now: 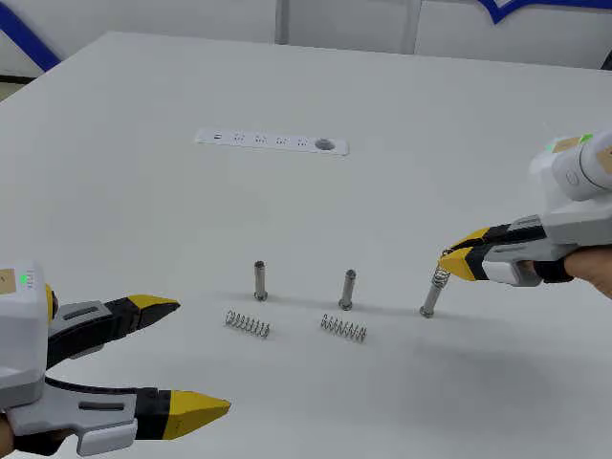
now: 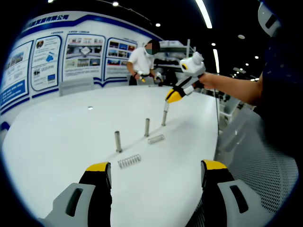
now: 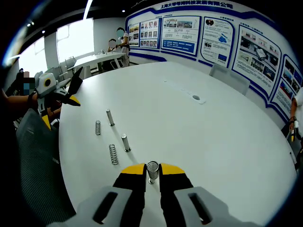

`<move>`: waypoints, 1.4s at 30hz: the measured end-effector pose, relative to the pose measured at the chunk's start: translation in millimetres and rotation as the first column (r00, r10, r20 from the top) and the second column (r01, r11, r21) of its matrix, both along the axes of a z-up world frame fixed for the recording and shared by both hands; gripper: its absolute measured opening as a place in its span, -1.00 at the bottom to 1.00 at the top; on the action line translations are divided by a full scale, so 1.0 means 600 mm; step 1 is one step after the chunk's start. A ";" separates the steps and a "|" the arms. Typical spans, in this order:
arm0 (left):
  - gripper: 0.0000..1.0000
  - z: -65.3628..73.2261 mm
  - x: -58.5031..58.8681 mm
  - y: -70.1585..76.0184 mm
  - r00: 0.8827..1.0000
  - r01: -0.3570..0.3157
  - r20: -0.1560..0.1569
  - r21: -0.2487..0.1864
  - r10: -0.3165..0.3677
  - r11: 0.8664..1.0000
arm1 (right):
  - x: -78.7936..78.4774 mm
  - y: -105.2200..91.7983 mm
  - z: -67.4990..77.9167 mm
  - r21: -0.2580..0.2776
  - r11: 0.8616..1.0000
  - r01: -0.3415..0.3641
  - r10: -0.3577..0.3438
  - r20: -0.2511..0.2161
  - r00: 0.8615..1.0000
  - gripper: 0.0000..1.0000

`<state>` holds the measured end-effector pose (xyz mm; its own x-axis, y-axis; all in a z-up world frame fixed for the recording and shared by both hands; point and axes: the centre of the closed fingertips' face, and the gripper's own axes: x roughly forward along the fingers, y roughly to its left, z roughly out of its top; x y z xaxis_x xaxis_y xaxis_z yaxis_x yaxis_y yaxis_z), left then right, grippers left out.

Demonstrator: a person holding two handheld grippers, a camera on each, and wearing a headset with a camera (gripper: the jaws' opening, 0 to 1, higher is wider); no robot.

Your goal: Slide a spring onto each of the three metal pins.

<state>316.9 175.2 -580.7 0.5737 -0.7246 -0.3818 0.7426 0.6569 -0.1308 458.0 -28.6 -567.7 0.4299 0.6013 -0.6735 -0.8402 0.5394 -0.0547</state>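
Observation:
Three metal pins stand upright in a row on the white table: left pin (image 1: 259,280), middle pin (image 1: 347,289), right pin (image 1: 430,301). My right gripper (image 1: 449,263) is shut on a spring (image 1: 440,277) whose lower end sits over the top of the right pin; the same spring (image 3: 152,169) shows end-on between the yellow fingertips. Two more springs lie flat in front of the pins, one (image 1: 248,324) by the left pin and one (image 1: 343,329) by the middle pin. My left gripper (image 1: 191,356) hovers open at the near left, holding nothing.
A white power strip (image 1: 273,142) lies flat farther back on the table. A person stands at a bench (image 2: 144,64) beyond the table. A mesh chair (image 3: 33,156) sits beside the table edge.

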 end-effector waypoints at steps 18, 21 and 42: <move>0.58 -0.003 -0.002 0.002 1.000 -0.010 -0.007 0.002 0.010 1.000 | 0.008 -0.003 -0.053 0.002 1.000 0.023 -0.023 -0.049 0.999 -0.77; 0.58 -0.004 -0.002 0.002 1.000 -0.013 -0.008 0.001 0.013 1.000 | 0.007 -0.004 -0.060 -0.003 1.000 0.025 -0.025 -0.056 0.998 -0.76; 0.57 -0.009 -0.003 0.005 1.000 -0.019 -0.011 -0.012 0.018 1.000 | 0.002 -0.008 -0.087 -0.041 0.999 0.027 -0.030 -0.075 0.997 -0.75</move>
<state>315.3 178.2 -586.2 0.5829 -0.7184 -0.3796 0.7288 0.6688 -0.1467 459.3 -33.2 -619.9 0.3935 0.5613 -0.7281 -0.8269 0.5621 -0.0136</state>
